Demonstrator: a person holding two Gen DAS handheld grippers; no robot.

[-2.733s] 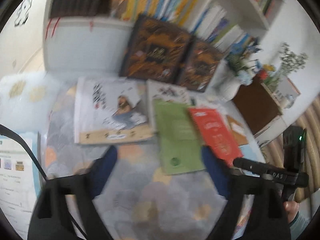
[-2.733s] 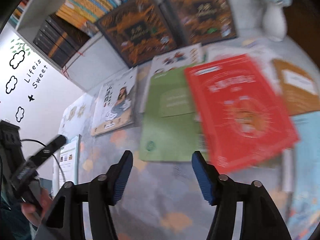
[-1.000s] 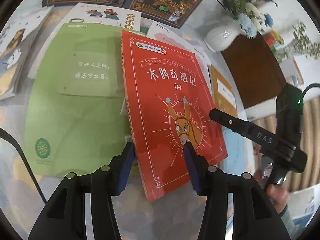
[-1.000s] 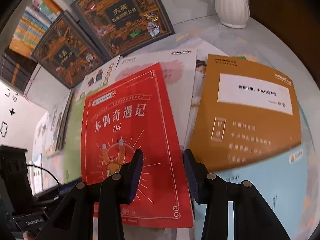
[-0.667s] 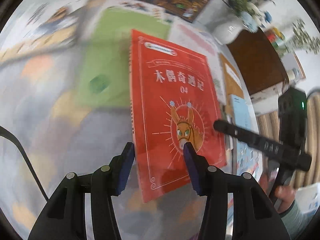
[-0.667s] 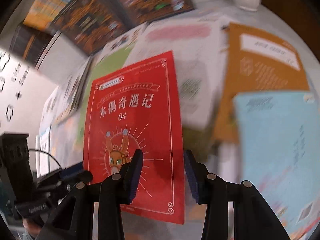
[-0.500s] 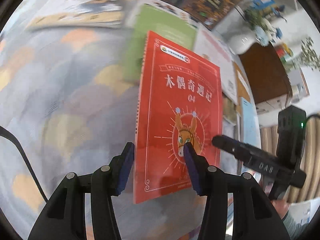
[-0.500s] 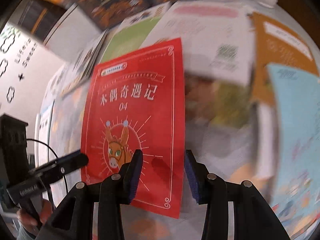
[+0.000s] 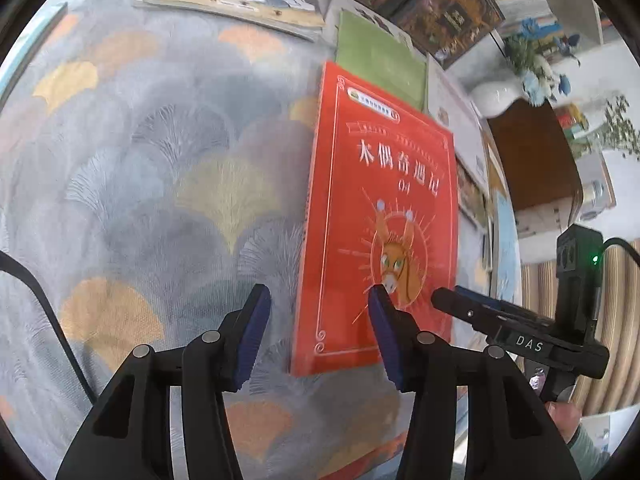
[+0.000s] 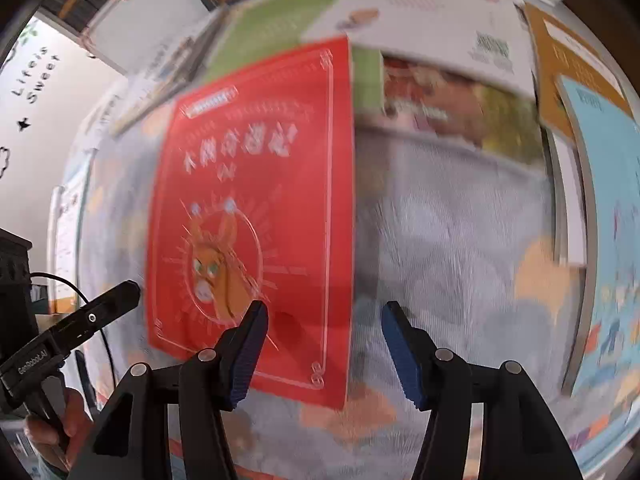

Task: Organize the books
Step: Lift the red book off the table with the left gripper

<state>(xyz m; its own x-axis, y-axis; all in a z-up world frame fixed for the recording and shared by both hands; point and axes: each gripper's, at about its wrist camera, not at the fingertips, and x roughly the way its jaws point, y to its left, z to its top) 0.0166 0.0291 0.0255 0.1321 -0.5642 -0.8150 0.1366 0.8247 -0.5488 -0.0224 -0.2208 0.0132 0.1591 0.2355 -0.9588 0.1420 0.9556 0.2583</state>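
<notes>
Fingers first: left gripper about half open, straddling the near left edge of a thin red paperback with a donkey on its cover, left finger out over bare cloth, right finger above the cover, gripping nothing. Right gripper much the same, jaws just opened to about half, near right corner of the same book between them, left finger over the cover, right finger off its edge, pads clear of it. Red paperback apparently lying flat just ahead of both pairs of fingers, set apart from the jumble farther off. To finish this step well, as a judgement: lift both grippers straight up without dragging the cover askew, then take the next volume by a free edge and lay it flush on top, spines to one side. Under and around the fingers, soft grey cloth printed with peach and yellow fan shapes, likely to ruck under a pushed book. Beyond the fingertips, flat green book, ochre book and pale blue book overlapping loosely. Farther still, two dark ornate hardbacks leaning against a white bookcase, a white vase, and a brown cabinet.
</notes>
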